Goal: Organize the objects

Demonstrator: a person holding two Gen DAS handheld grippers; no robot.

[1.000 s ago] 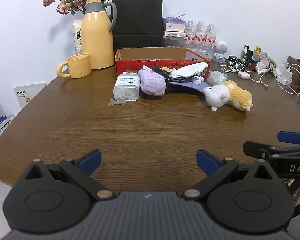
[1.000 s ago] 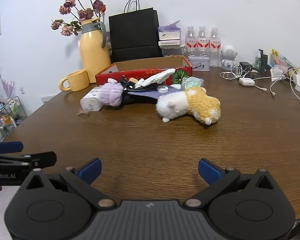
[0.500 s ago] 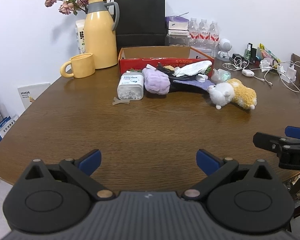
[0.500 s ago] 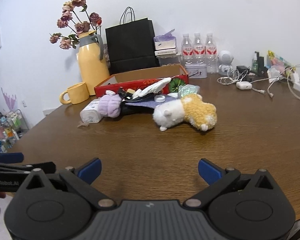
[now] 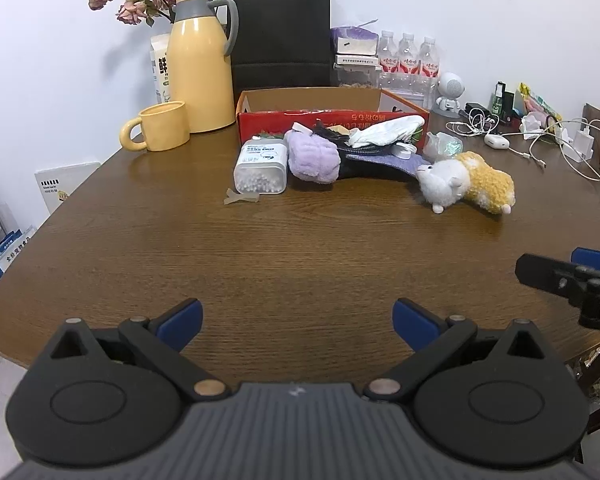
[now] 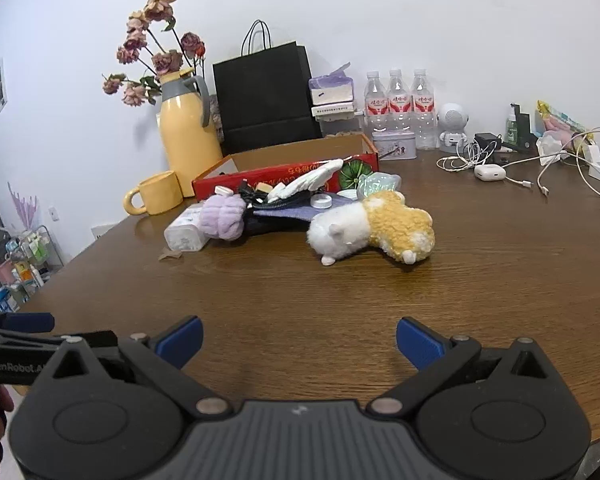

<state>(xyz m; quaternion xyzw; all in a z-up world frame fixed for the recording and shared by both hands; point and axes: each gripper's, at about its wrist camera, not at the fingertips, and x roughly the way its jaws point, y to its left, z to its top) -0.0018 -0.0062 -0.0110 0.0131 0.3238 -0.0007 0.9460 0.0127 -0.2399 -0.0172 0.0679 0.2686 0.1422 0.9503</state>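
Note:
A heap of loose items lies in front of a red cardboard box (image 5: 332, 114) (image 6: 284, 170) on the brown table. It holds a clear tub of cotton swabs (image 5: 261, 168) (image 6: 184, 232), a purple fluffy ball (image 5: 314, 158) (image 6: 224, 218), a white glove (image 5: 388, 130) (image 6: 312, 180) and a dark pouch (image 5: 376, 164). A white and yellow plush toy (image 5: 466, 188) (image 6: 374, 228) lies to the right of the heap. My left gripper (image 5: 296, 322) and right gripper (image 6: 298, 340) both stand open over the table's near edge, holding nothing.
At the back left stand a yellow thermos (image 5: 198, 68) with dried roses and a yellow mug (image 5: 160, 126). A black paper bag (image 5: 280, 36), water bottles (image 5: 408, 58) and a small white robot figure (image 5: 450, 94) line the wall. Cables and chargers (image 5: 556, 140) cover the back right.
Both grippers have drawn back and risen a little, so the heap sits farther off. Their jaws stay open. Nothing on the table has moved.

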